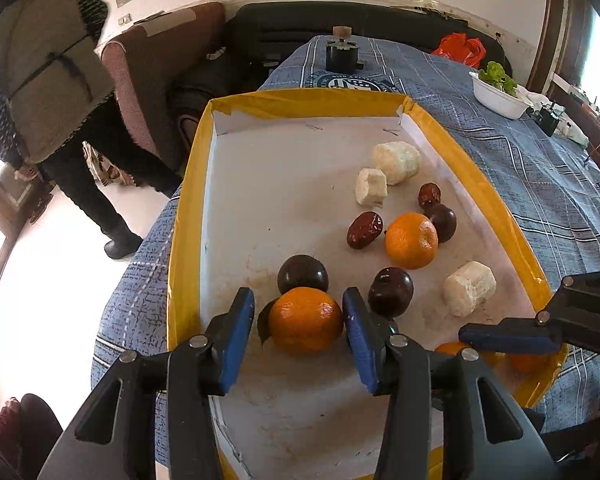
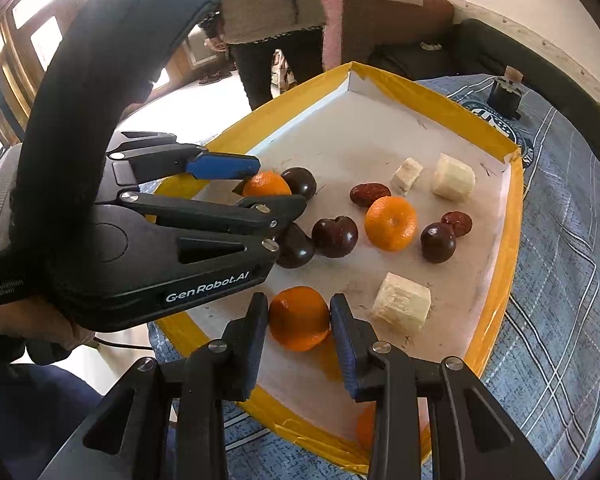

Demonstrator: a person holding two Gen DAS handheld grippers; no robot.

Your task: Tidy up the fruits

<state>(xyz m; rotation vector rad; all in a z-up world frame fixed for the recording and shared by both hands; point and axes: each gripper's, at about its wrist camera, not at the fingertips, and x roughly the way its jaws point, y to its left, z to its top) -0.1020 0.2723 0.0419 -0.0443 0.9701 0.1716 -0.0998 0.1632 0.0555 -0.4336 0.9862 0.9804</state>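
Note:
A white tray with yellow rim (image 1: 188, 208) (image 2: 512, 248) holds the fruit. My left gripper (image 1: 299, 322) (image 2: 256, 188) is open around a tangerine (image 1: 305, 320) (image 2: 266, 184), with a gap at the left pad. My right gripper (image 2: 299, 320) has its pads against another tangerine (image 2: 298, 316); its finger (image 1: 508, 338) shows in the left view. A third tangerine (image 1: 411, 240) (image 2: 391, 222), dark plums (image 1: 302, 273) (image 1: 391, 291) (image 2: 335, 236) (image 2: 438, 242), red dates (image 1: 365, 230) (image 2: 370, 194) and white sugarcane pieces (image 1: 469, 288) (image 2: 401, 302) lie around.
The tray sits on a blue plaid cloth (image 1: 548, 184). A white bowl of greens (image 1: 498, 96), a black jar with cork (image 1: 342, 54) and a red bag (image 1: 460, 48) stand beyond it. A person (image 1: 48, 100) stands at the left by a brown armchair (image 1: 148, 80).

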